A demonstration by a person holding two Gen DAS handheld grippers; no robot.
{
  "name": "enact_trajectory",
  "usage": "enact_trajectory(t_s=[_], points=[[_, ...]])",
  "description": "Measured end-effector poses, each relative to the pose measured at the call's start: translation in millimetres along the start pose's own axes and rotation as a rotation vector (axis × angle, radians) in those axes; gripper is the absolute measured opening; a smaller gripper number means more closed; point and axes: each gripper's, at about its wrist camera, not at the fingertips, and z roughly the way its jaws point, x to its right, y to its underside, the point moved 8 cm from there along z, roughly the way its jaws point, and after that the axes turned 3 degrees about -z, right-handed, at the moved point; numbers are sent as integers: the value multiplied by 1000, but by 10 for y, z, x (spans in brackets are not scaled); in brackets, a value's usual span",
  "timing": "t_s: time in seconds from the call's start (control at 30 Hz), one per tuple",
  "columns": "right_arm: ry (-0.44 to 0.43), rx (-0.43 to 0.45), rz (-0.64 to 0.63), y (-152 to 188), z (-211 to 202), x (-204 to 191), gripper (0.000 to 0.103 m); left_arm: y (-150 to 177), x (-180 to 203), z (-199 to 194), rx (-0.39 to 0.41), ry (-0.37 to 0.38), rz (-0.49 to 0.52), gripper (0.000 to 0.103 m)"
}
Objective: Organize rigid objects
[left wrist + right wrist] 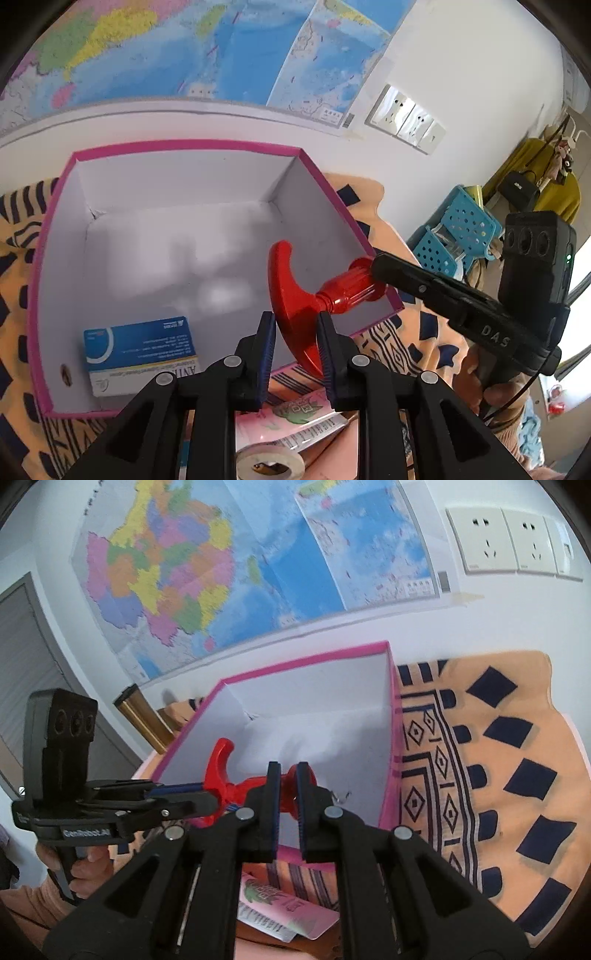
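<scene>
A red T-handled tool (295,291) hangs over the near right corner of a pink-edged white box (177,147). My left gripper (295,343) is shut on the tool's curved crossbar. My right gripper (288,797) is shut on the tool's ribbed round end (291,794); in the left wrist view it reaches in from the right (380,266). In the right wrist view the left gripper (207,794) comes in from the left and holds the crossbar (218,764). A blue and white carton (144,350) lies on the box floor at the near left.
The box stands on an orange cloth (498,775) with dark blue shapes, against a white wall with maps and sockets (491,542). A pink leaflet (295,421) and a tape roll (269,461) lie in front of the box. A blue perforated basket (458,229) stands at right.
</scene>
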Motion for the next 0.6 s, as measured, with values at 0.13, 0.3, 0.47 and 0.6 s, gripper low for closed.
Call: enact_trajectory(t_s=[0.13,0.3,0.47,0.6], points=[[27,-16,22,51,45,94,11,2,-28,62,-13,-10,-12,23],[45,-1,-3,118,-86,41,11,160,18,-159,70,-41,69,28],[-25,7,-70,299,-299,-229,20,407,-6,-409,126,-46,132,34],[-77,-46,-123,572,-264,-477,28,644,-170,-408,97,-70,116,34]])
